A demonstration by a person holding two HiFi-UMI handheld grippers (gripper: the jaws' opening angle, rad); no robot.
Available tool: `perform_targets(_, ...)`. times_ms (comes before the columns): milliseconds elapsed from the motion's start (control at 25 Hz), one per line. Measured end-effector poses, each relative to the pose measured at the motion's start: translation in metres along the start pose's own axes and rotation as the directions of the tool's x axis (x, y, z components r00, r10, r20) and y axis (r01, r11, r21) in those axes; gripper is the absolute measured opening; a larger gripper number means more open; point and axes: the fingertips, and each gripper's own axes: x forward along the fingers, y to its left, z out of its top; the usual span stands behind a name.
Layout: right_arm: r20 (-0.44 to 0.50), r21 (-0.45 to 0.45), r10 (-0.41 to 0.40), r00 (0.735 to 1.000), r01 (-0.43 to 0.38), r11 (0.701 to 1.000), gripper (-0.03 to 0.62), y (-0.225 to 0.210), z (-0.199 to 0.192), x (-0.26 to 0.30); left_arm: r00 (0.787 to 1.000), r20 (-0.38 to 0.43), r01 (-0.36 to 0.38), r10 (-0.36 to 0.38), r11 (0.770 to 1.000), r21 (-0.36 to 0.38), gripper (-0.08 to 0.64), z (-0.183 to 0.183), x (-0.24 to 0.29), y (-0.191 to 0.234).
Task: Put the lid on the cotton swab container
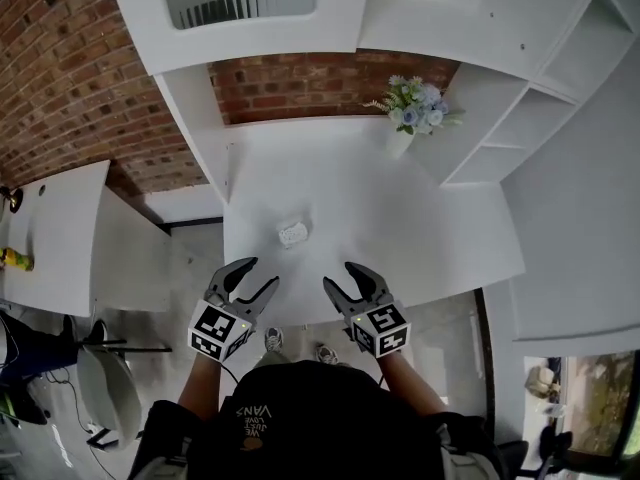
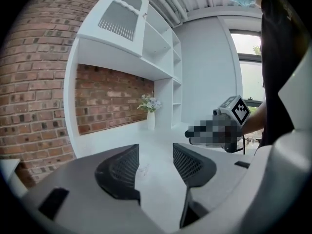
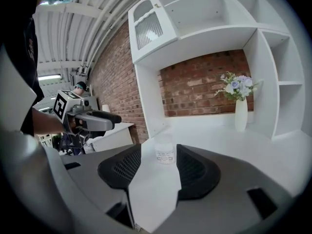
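My left gripper [image 1: 258, 274] hovered at the near edge of the surface [image 1: 420, 228], fingers spread with nothing between them. The container [image 1: 293, 233] stood on the surface just ahead, apart from both grippers. My right gripper [image 1: 341, 275] hovered alongside, fingers likewise spread and empty.

Bright even daylight, faint soft shadows, fisheye bending at edges; dark corners

The tabletop [image 1: 430, 238] is lying mostly bare, leaving wide room on either side of the cotton swab container [image 1: 293, 233], which is standing alone toward the front edge. A flower vase [image 1: 400, 140] is standing well back by the brick wall [image 1: 310, 83], and white shelving [image 1: 545, 98] is closing in the right side.
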Motion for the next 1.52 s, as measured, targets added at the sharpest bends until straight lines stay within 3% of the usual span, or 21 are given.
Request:
perform_targets(280,-0.06,-0.018,-0.054,0.997,0.053,0.998,0.213,-0.003,-0.012,0.044,0.994,-0.046,0.102,-0.098,0.99,0.097,0.209,-0.005,0.021,0.037)
perform_targets(760,-0.168,-0.014,-0.101,0.981,0.1,0.995,0.258,-0.019,-0.041,0.109,0.959,-0.141,0.269,-0.247,0.949,0.163,0.233,-0.025,0.06,0.069)
perform_targets(1080,-0.223,-0.087,-0.044,0.974,0.025,0.996,0.281,-0.029,-0.051,0.137,0.927,-0.204,0.356,-0.315,0.909,0.216,0.25,-0.029,0.093,0.073)
perform_targets(1520,-0.303,-0.187,0.04,0.952,-0.101,0.977,0.281,-0.03,-0.068,0.165,0.854,-0.331,0.497,-0.402,0.819,0.287,0.258,-0.052,0.121,0.058)
